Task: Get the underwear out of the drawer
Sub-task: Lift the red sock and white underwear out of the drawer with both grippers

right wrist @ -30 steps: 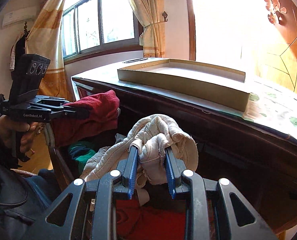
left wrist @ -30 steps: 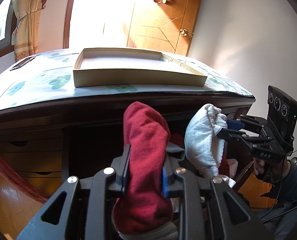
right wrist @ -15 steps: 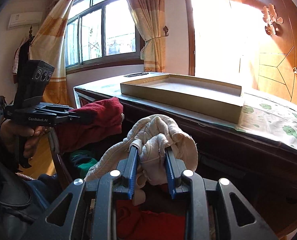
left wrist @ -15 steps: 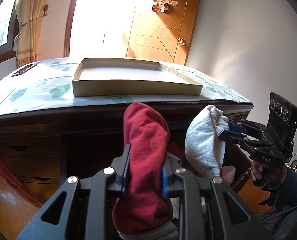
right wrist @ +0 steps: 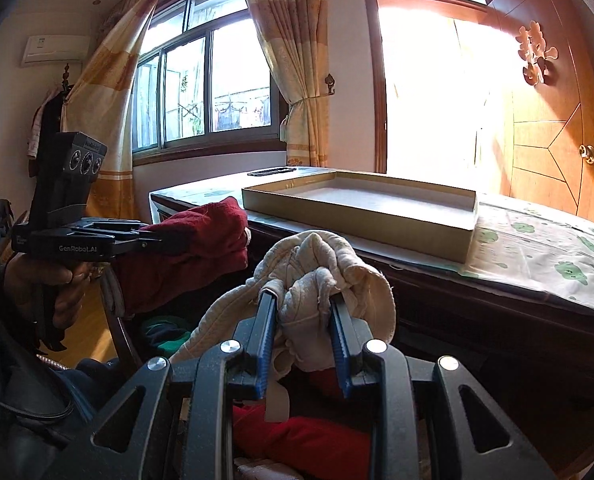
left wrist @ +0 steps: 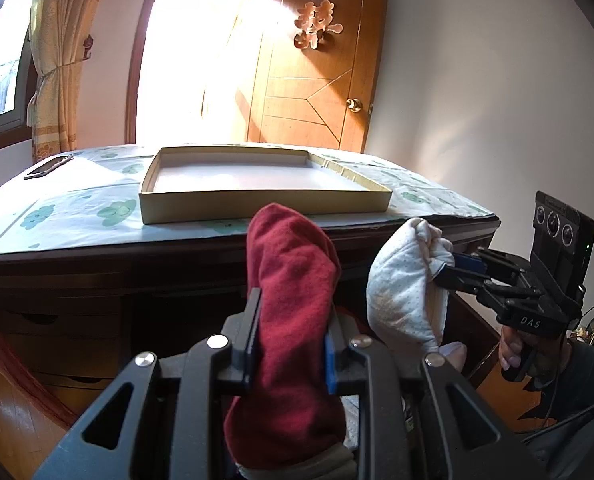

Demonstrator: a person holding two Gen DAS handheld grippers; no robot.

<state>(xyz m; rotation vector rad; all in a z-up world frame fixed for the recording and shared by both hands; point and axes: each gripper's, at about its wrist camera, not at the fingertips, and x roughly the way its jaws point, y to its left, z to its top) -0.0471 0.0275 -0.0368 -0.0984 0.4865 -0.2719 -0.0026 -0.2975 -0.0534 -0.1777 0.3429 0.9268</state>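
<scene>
Both tongs have risen: left gripper (left wrist: 291, 328) clenches red underwear (left wrist: 293, 280), right gripper (right wrist: 303, 328) clenches white underwear (right wrist: 317, 276); shallow cardboard tray (left wrist: 257, 204) beyond, perhaps empty.

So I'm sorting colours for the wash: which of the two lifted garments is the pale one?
The cream dotted garment pinched in the right claw. The one in the left claw is dark red cloth.
</scene>
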